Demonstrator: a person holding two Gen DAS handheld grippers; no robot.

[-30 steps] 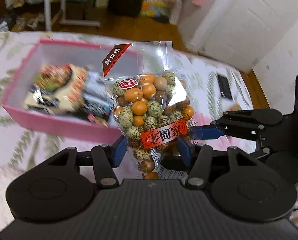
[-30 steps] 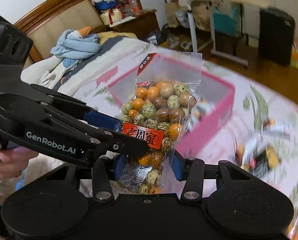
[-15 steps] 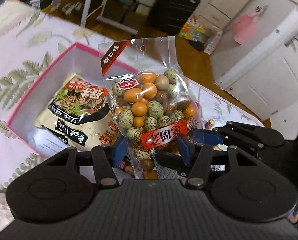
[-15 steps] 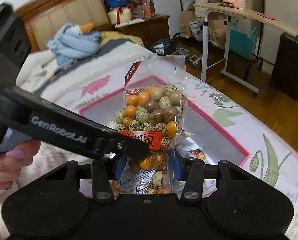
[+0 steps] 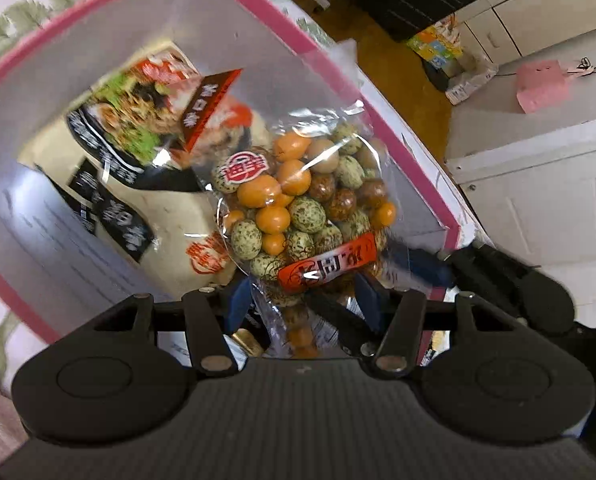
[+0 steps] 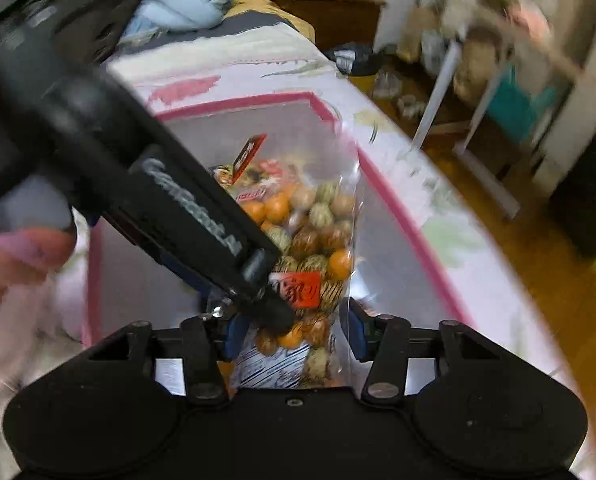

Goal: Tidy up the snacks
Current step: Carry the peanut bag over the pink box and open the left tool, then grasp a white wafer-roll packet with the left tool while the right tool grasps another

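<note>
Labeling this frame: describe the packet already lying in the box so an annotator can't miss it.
Find the pink-rimmed box on the floral bedspread. Flat on its floor lies a cream noodle packet with a food photo and black lettering, unlike the clear bag of coated nuts both grippers hold above it.

The clear snack bag (image 5: pixel 302 208) holds round pieces in orange, speckled green-and-white and mottled brown, with a red label in white characters low on it and a dark red corner band at its upper left. The box (image 5: pixel 290 24) has pink walls and rim and a pale grey-white inside. In it, at the left of the frame, lies a cream packet (image 5: pixel 138 168) with black panels, white characters and a red-and-green picture. The left tool (image 5: pixel 302 304) is black with blue pads; the right tool (image 6: pixel 294 336) has the same colours. The bed cover (image 6: pixel 438 208) at the right of the frame is white with green leaves and pink patches.
</note>
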